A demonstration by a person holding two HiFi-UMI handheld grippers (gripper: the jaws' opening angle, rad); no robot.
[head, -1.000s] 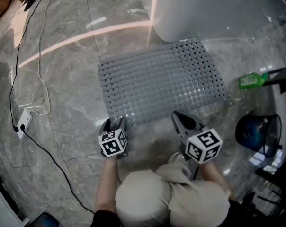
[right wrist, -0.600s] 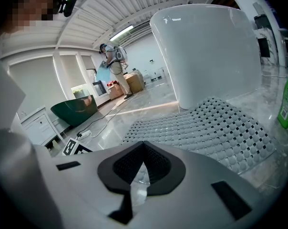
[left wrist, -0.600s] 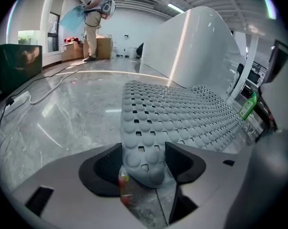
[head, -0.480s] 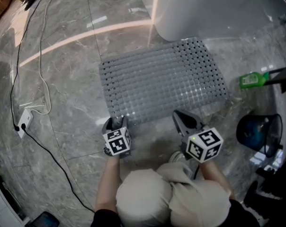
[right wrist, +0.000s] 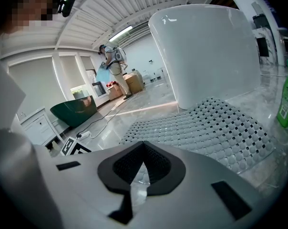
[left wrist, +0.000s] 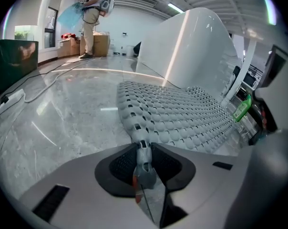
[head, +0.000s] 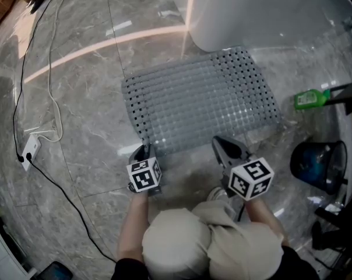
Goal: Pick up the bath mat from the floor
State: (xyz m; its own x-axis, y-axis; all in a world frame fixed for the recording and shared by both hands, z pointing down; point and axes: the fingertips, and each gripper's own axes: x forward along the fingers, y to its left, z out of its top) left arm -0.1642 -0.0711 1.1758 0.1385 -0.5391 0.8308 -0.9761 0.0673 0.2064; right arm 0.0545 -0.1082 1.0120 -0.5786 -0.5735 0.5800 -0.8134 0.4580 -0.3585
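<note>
The grey perforated bath mat (head: 202,101) lies flat on the marble floor in front of a white bathtub (head: 263,10). My left gripper (head: 142,155) is at the mat's near left corner. In the left gripper view that corner (left wrist: 143,149) stands pinched between the jaws, which are closing, and the rest of the mat (left wrist: 182,113) stretches away beyond. My right gripper (head: 224,146) hovers just over the mat's near edge, right of the middle. Its jaws meet at the tips with nothing in them; the mat (right wrist: 215,128) shows beyond.
A green bottle (head: 310,100) stands on the floor right of the mat, beside a black rack (head: 348,89). A dark blue bin (head: 316,163) is at the near right. A power strip (head: 29,147) with cables lies far left. A person (left wrist: 92,13) stands far off.
The left gripper has edged forward onto the mat's near left corner and its jaws have closed from wide apart onto it. The right gripper has stayed put.
</note>
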